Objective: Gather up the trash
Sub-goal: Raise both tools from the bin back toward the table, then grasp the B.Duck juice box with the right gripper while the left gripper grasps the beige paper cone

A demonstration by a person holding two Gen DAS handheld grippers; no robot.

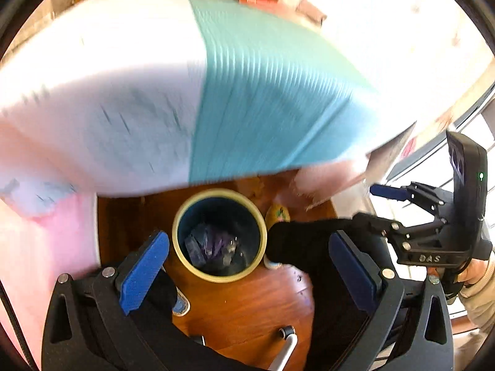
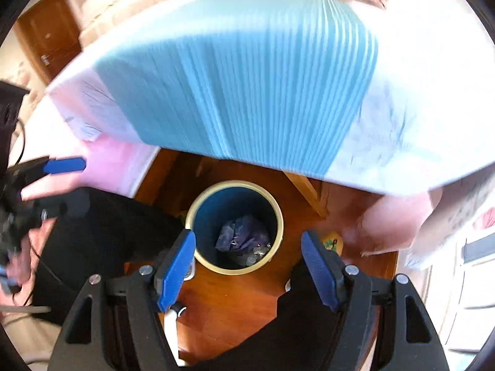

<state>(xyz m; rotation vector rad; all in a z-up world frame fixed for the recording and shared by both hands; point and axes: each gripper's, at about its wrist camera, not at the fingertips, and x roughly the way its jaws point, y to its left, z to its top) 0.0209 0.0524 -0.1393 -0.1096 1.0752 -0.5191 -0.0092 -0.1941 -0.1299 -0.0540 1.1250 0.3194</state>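
Blue-padded fingers (image 1: 144,270) of the left hand-held gripper (image 1: 247,270) frame the near edge of the left wrist view, spread wide with nothing between them. Just beyond stands a round waste bin with a cream rim and dark blue inner wall (image 1: 219,235) (image 2: 234,227), upright on the reddish-brown wooden floor (image 1: 247,303) (image 2: 229,303). Crumpled purple and clear plastic trash (image 1: 210,245) (image 2: 243,236) lies at the bottom of the bin.

Above and beyond the bin, a blurred desk covered by a ribbed teal mat and white sheet (image 1: 263,99) (image 2: 247,77) overhangs it, with a pink cloth (image 1: 49,241) (image 2: 117,164) hanging at the left. The person's dark trouser legs (image 1: 309,241) (image 2: 102,232) stand on both sides of the bin, and a small yellow rounded object (image 1: 277,213) (image 2: 334,242) lies on the floor to its right, too blurred to identify.

The right hand-held gripper (image 2: 247,273) (image 1: 399,213) likewise has its jaws standing well apart, empty, above the bin's near rim. Each hand-held gripper appears at the side of the other's view.
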